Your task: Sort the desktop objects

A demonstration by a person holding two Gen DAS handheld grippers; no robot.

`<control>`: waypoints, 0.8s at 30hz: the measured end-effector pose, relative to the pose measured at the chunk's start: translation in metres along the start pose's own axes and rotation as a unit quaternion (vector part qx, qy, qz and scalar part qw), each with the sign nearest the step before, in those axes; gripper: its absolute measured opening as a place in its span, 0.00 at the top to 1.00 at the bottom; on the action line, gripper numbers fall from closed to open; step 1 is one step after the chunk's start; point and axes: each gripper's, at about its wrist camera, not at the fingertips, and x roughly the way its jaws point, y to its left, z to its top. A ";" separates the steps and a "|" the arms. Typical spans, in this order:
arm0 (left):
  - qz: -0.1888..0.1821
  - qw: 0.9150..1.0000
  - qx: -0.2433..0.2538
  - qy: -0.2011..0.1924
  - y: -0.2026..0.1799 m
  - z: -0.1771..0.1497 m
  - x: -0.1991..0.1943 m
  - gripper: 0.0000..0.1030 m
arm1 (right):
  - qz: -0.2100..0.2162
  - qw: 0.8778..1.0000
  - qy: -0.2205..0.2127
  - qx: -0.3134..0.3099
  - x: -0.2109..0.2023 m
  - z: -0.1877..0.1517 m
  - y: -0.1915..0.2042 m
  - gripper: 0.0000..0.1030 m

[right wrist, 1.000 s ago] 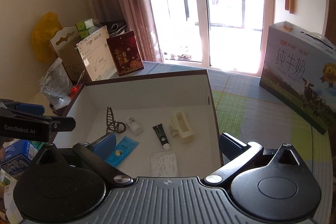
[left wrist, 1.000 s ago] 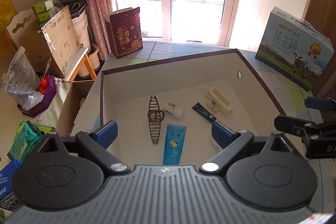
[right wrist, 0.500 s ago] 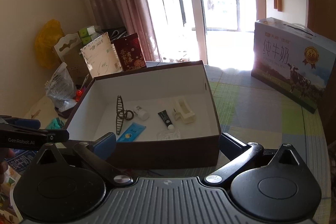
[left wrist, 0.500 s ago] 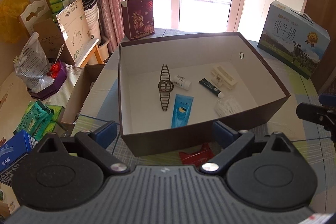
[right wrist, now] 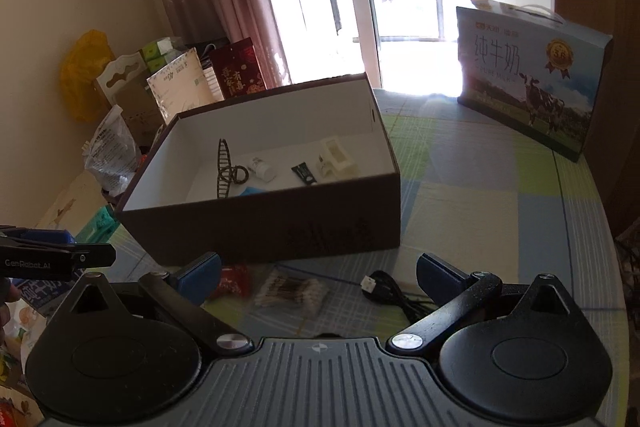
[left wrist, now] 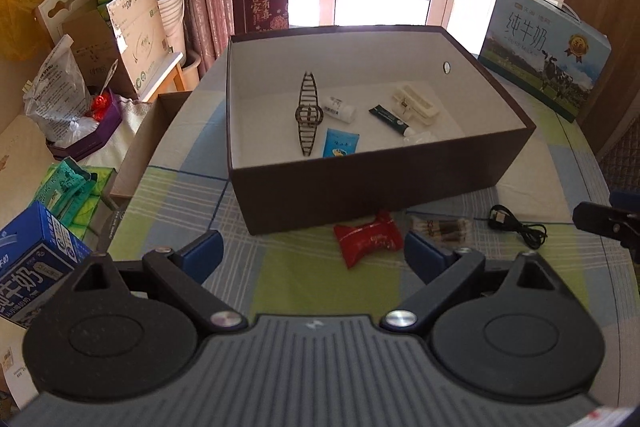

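Hovering both the left gripper and right gripper wide open and empty over the desk, so I'd guess next is grabbing the red packet, swabs or cable by the box.

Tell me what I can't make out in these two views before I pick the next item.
- Blue tube: the box's near wall cuts off its lower end in the left wrist view; only a corner shows in the right.
- Clear packet in the box: mostly behind that wall, contents unreadable.
- Cotton swab pack: blurred in the right wrist view.
- Right gripper: open, holding nothing.
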 end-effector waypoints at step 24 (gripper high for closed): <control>0.005 0.998 0.023 0.050 -0.017 -0.034 0.030 0.08 | -0.064 0.994 0.072 0.047 0.016 -0.046 -0.018 0.02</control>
